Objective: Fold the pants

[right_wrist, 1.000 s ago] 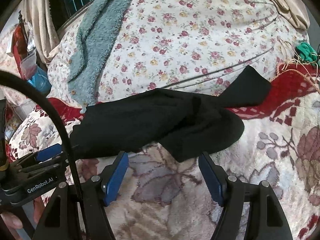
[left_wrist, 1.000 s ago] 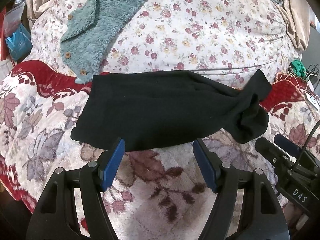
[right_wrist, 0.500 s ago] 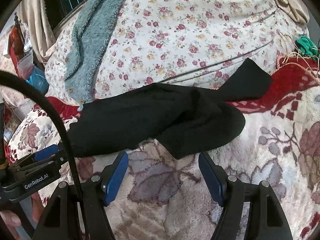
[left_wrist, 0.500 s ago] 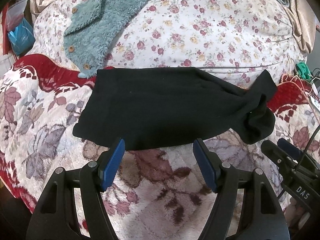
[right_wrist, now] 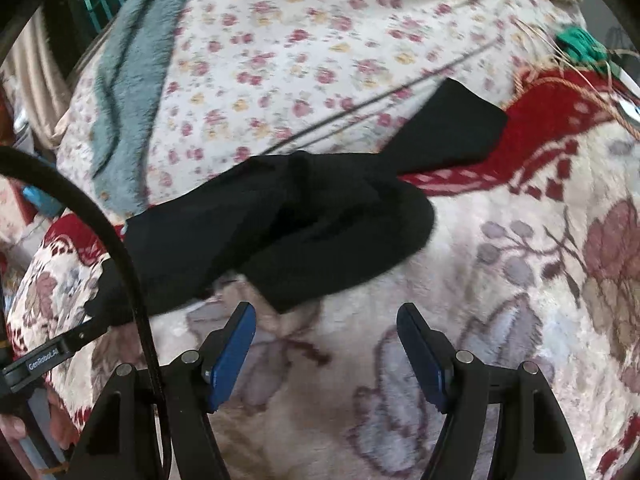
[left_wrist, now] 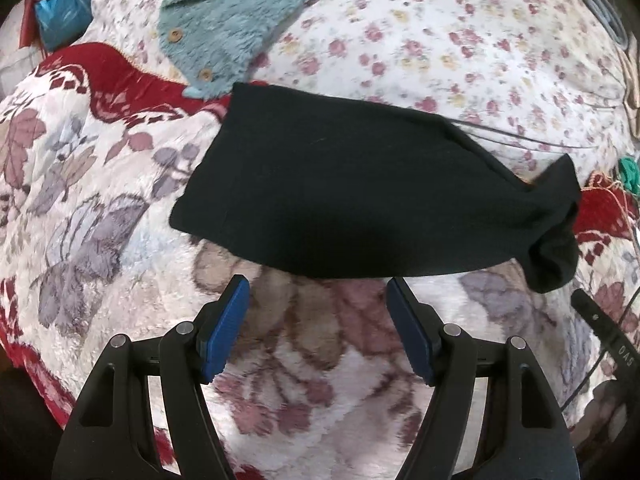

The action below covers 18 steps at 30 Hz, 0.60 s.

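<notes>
My left gripper (left_wrist: 318,292) is spread wide with nothing between its blue pads, and the black pants (left_wrist: 360,196) lie just ahead of its fingertips, flat across the plush flowered blanket (left_wrist: 100,240). My right gripper (right_wrist: 326,316) is equally wide and empty; the bunched, rolled end of the pants (right_wrist: 288,232) sits just ahead and slightly left of it. Beyond the pants, a teal fleece jacket (left_wrist: 240,16) rests on the small-flowered quilt (left_wrist: 440,40).

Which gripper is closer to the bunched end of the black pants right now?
Right. The right gripper sits open just short of the black pants' bunched end; the left gripper faces the flat middle.
</notes>
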Each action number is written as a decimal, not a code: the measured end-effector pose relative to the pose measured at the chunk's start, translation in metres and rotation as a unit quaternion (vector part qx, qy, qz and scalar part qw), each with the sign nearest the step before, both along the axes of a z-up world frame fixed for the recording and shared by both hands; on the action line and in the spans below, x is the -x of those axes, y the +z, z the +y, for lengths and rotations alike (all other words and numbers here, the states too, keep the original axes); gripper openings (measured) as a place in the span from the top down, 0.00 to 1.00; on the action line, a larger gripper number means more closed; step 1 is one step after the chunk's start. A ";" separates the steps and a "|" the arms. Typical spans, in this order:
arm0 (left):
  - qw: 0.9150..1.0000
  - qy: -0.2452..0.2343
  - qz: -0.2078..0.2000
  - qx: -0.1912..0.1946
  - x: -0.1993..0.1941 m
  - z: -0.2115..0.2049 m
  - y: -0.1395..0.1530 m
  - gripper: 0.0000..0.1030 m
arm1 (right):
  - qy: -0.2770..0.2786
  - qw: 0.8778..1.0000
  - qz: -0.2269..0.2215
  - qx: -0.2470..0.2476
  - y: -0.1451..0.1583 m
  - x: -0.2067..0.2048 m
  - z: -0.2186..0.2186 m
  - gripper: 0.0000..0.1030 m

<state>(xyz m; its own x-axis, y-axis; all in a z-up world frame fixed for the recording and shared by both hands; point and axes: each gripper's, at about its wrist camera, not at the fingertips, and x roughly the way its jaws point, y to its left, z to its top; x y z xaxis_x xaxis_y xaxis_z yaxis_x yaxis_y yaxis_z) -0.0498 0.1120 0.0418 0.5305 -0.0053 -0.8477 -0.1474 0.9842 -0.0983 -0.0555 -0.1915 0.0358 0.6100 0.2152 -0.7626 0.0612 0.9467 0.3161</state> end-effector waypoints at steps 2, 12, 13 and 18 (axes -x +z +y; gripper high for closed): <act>1.000 0.004 0.004 -0.003 -0.001 0.003 -0.002 0.31 | -0.002 1.000 0.002 -0.007 -0.002 -0.002 -0.003 0.31; 0.999 0.027 0.008 0.022 -0.007 0.018 -0.009 0.31 | -0.016 0.998 0.031 -0.052 -0.022 -0.021 -0.001 0.31; 0.999 0.029 0.008 0.024 -0.007 0.019 -0.009 0.31 | -0.017 0.998 0.030 -0.051 -0.022 -0.023 0.000 0.31; 0.999 0.032 0.013 0.029 -0.010 0.021 -0.013 0.31 | -0.021 0.999 0.020 -0.044 -0.024 -0.038 0.009 0.29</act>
